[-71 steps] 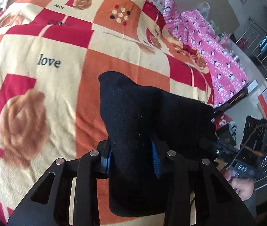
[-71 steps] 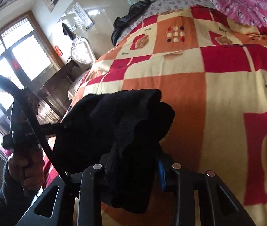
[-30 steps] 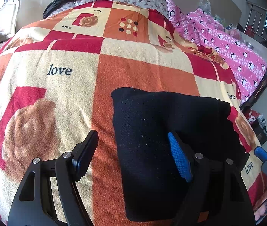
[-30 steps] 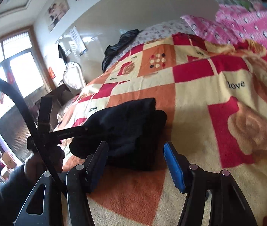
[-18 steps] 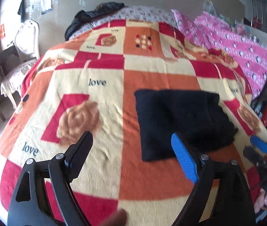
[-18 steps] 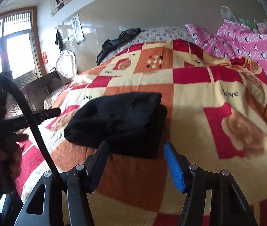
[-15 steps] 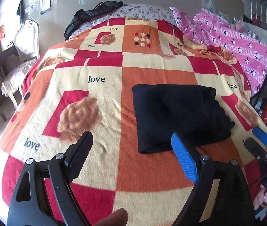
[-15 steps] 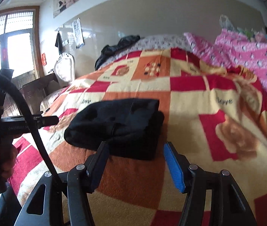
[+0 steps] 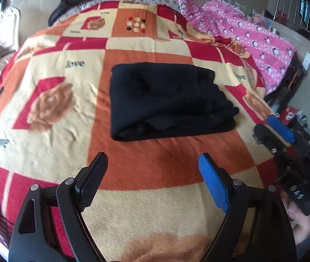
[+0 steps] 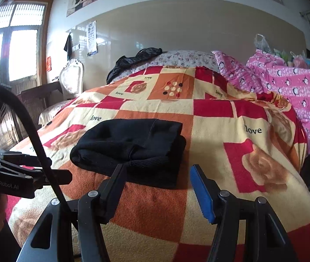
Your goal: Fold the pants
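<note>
Both my grippers released, empty, short of folded pants (image 9: 168,100) on bed (image 9: 155,163); fold looks done, next withdraw.

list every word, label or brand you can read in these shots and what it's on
"love": woven several times into the checked blanket, clearest at and.
"GenRobot.AI": on the side of the left gripper, seen from the right wrist view at.
"DAS": upside down on the body of the right gripper, seen at.
Wall sheets and red window signs: print too small to read.
</note>
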### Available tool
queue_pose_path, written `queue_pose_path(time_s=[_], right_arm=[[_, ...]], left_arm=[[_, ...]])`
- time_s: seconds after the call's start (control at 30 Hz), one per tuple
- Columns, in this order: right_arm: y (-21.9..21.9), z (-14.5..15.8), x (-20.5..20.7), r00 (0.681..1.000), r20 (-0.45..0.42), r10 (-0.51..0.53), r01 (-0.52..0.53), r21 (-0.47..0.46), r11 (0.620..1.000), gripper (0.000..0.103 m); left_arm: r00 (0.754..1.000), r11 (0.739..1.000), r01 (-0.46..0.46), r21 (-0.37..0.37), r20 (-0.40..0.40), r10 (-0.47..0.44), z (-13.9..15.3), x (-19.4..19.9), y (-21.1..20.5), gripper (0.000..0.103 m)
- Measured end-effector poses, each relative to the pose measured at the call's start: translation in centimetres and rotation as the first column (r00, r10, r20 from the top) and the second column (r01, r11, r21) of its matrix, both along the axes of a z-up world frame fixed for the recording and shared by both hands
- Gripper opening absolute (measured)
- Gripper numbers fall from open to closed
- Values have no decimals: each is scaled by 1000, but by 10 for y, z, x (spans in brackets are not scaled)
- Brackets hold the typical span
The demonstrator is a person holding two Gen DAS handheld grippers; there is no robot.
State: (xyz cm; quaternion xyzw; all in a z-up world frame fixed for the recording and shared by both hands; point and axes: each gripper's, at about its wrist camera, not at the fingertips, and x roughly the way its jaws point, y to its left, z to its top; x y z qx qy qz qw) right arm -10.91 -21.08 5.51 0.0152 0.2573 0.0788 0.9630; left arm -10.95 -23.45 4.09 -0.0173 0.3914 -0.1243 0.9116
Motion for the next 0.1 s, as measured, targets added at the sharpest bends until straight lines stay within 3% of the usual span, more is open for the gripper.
queue_pose_path(time_s=[0.1], right_arm=[[-3,1,-1,1000,6,-24,24,3,1000,59]], left_arm=[[1000,999,-18,30,16,18,0,0,-2,85]])
